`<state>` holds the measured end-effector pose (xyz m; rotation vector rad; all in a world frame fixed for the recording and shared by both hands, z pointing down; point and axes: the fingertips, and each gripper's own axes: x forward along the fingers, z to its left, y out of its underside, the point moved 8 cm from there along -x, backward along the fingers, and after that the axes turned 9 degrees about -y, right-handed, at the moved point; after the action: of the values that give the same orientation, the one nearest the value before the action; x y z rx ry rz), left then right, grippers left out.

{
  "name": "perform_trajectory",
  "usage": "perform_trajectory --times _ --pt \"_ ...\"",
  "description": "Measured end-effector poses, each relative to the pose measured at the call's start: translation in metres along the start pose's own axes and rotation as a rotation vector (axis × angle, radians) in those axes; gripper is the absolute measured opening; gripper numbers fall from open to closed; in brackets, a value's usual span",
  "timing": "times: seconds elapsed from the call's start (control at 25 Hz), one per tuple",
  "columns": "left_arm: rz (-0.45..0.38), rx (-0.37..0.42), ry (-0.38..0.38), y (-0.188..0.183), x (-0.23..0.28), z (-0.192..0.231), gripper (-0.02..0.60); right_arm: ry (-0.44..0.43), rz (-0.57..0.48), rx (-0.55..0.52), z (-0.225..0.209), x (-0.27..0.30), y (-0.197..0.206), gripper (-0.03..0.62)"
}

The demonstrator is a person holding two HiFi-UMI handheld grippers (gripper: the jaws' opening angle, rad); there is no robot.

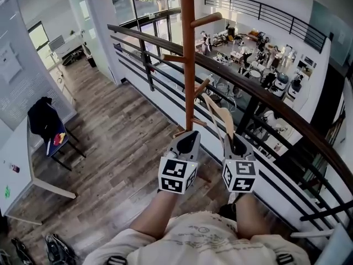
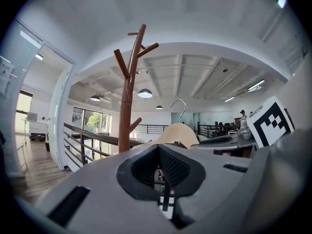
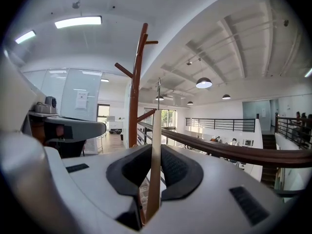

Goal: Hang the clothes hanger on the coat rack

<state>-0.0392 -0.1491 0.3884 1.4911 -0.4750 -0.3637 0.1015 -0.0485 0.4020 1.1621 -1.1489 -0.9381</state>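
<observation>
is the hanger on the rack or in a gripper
Held: right gripper is shut on the hanger; its hook is off the coat rack.

Coat rack [image 1: 188, 54] top cut by head view's edge, hanger [image 1: 220, 115] lower end hidden inside right claw [image 1: 236, 143]

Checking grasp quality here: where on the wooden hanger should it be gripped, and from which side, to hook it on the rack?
Grip the hanger by its flat wooden body, from below, fingers on its two broad faces, as the right gripper does. It is thin and flat, so it seats well, and the wire hook is left free for a coat rack peg.
</observation>
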Motion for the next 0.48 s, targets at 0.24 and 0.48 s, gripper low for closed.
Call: perform_trajectory --times 0.24,0.48 --pt "0.005 -0.002 -0.053 0.001 0.005 -0.002 -0.003 -0.061 -0.002 -0.004 -0.007 0.016 0.0 0.052" --pt "0.027 -0.006 -0.129 0.005 0.003 -0.001 -0.003 -0.12 0.011 0.001 -0.014 0.029 0.004 0.052"
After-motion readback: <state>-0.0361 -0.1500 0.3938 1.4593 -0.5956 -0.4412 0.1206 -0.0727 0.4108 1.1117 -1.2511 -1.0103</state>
